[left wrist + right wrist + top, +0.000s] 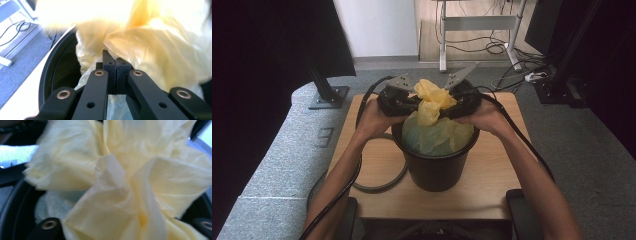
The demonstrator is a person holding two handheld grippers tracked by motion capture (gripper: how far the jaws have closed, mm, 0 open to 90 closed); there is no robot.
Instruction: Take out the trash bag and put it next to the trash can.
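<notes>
A black bucket stands mid-table, lined with a yellow plastic bag whose top is gathered into a bunch above the rim. My left gripper reaches the bunch from the left. In the left gripper view its pads are pressed together at the bag, with thin film trailing below them. My right gripper meets the bunch from the right. In the right gripper view the crumpled bag covers its jaws, so their state is hidden.
The bucket rests on a small wooden table. A grey ring lies flat on it, left of the bucket. Black cables trail back along both forearms. Grey carpet surrounds the table, and a desk frame with loose cables stands behind.
</notes>
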